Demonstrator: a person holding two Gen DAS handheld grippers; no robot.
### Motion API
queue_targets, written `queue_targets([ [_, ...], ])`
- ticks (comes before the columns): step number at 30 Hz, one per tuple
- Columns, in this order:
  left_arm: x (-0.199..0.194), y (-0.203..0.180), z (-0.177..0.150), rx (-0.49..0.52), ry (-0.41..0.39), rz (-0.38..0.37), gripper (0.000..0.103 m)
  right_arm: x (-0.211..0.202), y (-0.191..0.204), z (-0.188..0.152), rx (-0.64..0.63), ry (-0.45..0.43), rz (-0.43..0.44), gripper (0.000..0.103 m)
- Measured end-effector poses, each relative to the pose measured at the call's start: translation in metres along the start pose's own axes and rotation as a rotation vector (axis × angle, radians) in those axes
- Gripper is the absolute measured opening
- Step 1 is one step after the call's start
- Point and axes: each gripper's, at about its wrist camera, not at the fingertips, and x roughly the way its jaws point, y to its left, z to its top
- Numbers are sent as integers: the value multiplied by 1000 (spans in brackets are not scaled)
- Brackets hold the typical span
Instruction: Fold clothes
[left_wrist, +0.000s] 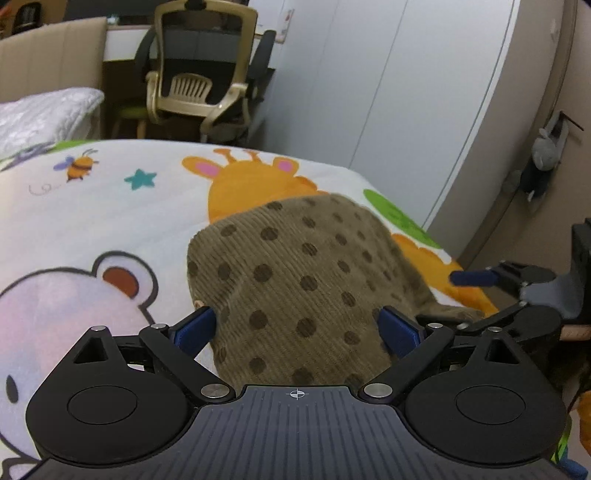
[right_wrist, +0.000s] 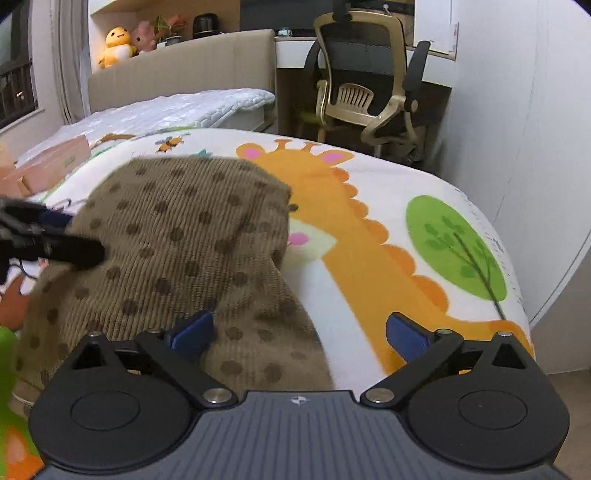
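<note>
Bedroom, bed covered by a cartoon-print blanket with giraffe, bear and tree. Brown dotted corduroy garment lies on that blanket, directly ahead of the left hand-held gripper and ahead-left of the right hand-held gripper.

Progress, my read: partway. Garment looks bunched into a compact, rounded shape, possibly already doubled over, but edges are uneven and rumpled near the grippers; which kind of garment it is, I can't tell. Left to do: flatten, square the edges, finish the fold.

Left hand-held gripper: fingers spread wide, cloth between them, not pinched. Right hand-held gripper: also spread wide, left finger over the garment's near edge, right finger over bare blanket; holding nothing. Each gripper shows at the edge of the other's view, so they're close together, flanking the near end of the garment.

Around: pink box on the bed far left of the right gripper, folded white quilt beyond, office chair past the bed's far edge, wardrobe to the right. None of it touches the garment. Only real obstruction risk is the two grippers crowding each other.
</note>
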Motion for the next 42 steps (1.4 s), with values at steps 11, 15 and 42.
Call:
queue_targets([
  [11, -1, -1, -2, 12, -1, 2, 99, 26, 30, 85, -58, -141, 116, 101],
  [15, -1, 1, -3, 14, -1, -4, 99, 72, 33, 84, -84, -56, 28, 102],
  [42, 18, 38, 15, -154, 4, -60, 101, 0, 37, -26, -95, 1, -54, 101],
])
